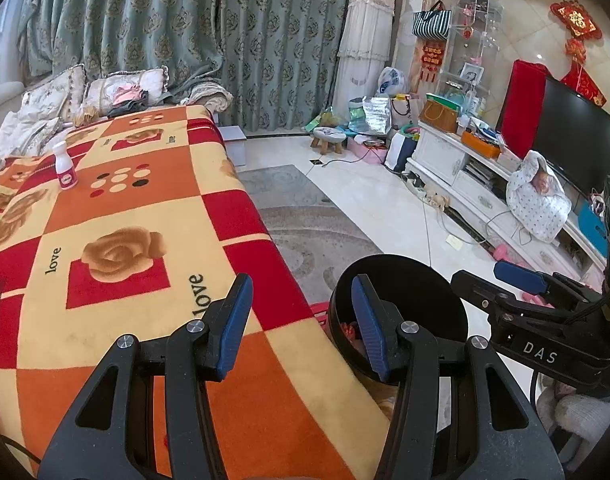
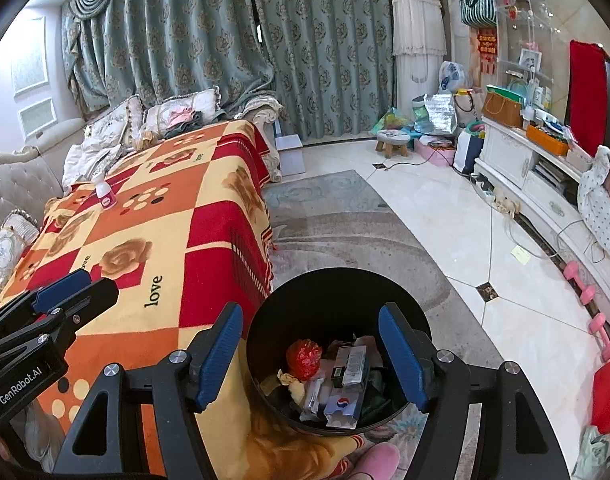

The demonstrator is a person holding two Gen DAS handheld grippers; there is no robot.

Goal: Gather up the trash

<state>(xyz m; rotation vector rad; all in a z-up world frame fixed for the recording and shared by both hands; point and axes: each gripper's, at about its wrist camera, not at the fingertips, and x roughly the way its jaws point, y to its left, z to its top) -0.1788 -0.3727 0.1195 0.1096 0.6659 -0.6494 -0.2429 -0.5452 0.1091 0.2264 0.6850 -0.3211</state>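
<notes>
Over the bin (image 2: pixel 337 308), right fingers (image 2: pixel 221 356) hang spread, seemingly post-drop; left fingers (image 1: pixel 235 322) spread; next, far-left bottle (image 1: pixel 66 166).

The blanket (image 1: pixel 117 216) carried the word "love" several times in dark letters, beside its rose squares. In the left wrist view the right gripper (image 1: pixel 521 280) bore "DAS" in pale letters on its body. In the right wrist view the left gripper (image 2: pixel 61 292) bore "GenRobot.AI" on its body. The pink label on the small white bottle (image 1: pixel 66 167) was too small to read.
</notes>
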